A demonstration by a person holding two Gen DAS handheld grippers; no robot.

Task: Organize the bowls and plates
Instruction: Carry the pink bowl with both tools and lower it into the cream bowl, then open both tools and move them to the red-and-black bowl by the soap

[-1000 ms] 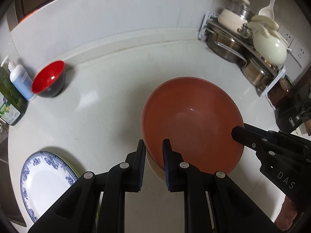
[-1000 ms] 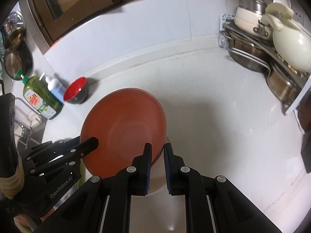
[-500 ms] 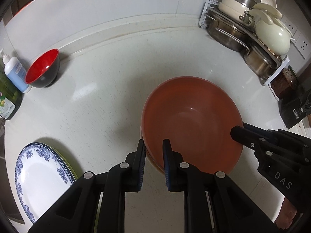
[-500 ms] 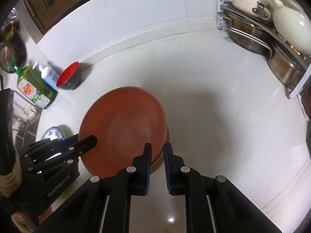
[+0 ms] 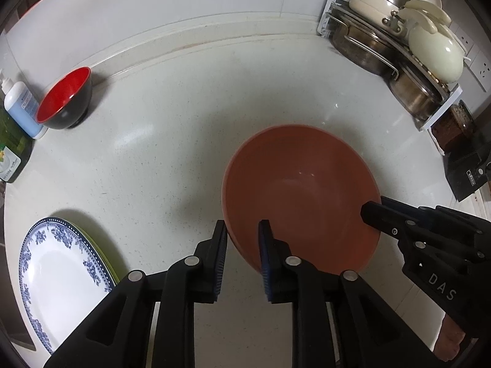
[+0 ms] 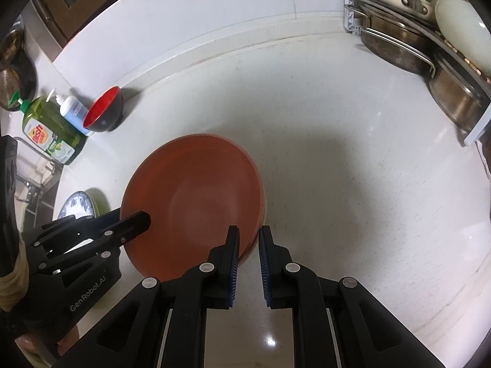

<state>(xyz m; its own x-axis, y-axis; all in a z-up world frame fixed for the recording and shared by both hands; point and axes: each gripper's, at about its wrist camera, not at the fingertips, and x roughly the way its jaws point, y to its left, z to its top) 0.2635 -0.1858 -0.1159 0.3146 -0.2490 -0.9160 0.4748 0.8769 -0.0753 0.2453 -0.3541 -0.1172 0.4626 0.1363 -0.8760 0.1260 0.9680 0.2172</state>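
A large terracotta bowl is held above the white counter, also in the right wrist view. My left gripper is shut on its left rim. My right gripper is shut on its right rim; its fingers show at the bowl's right in the left view. A red-and-black small bowl sits far left by the wall, also in the right wrist view. A blue-patterned white plate lies on a green plate at the near left.
Soap bottles stand at the left edge by the sink. A rack of pots and a cream kettle fills the back right corner. A black box sits at the right. The wall runs along the back.
Both grippers have risen with the terracotta bowl still held; the counter, red bowl and plate look farther below and more of the counter shows.
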